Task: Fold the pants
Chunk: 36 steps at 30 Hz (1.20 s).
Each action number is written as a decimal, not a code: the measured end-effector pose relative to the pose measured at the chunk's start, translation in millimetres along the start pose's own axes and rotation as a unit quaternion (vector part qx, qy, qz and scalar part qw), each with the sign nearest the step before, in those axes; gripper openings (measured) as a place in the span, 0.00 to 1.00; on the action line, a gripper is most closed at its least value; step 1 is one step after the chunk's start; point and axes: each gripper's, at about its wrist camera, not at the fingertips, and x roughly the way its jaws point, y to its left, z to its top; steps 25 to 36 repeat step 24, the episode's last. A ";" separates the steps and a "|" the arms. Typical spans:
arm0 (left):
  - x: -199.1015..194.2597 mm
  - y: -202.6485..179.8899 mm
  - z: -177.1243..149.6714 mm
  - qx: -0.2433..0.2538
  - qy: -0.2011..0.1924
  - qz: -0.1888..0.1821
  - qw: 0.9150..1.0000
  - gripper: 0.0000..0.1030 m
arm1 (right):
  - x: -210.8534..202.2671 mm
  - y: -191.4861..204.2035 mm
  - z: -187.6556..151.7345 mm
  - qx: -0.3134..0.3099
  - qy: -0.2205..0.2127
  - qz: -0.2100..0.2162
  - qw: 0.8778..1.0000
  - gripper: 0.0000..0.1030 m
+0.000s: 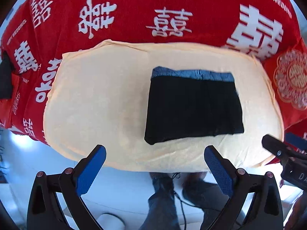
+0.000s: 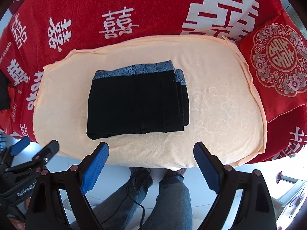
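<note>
On cream towel (image 2: 220,103), pants (image 2: 136,103) folded flat

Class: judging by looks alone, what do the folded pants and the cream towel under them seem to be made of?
Pants: soft matte black cloth, probably knit; the blue patterned waistband looks woven or printed. Towel: plush cream terry or velour, with faint raised cloud shapes and a stitched edge.
</note>
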 end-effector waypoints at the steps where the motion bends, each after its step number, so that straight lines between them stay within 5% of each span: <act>1: 0.3 -2.1 -0.3 0.001 0.000 0.003 1.000 1.00 | 1.5 -0.2 -0.3 -0.001 0.003 0.002 1.000 0.89; 36: -2.5 2.1 -1.0 0.005 -0.021 -0.013 1.000 1.00 | 7.8 3.5 0.3 -0.013 0.004 -0.015 1.000 0.89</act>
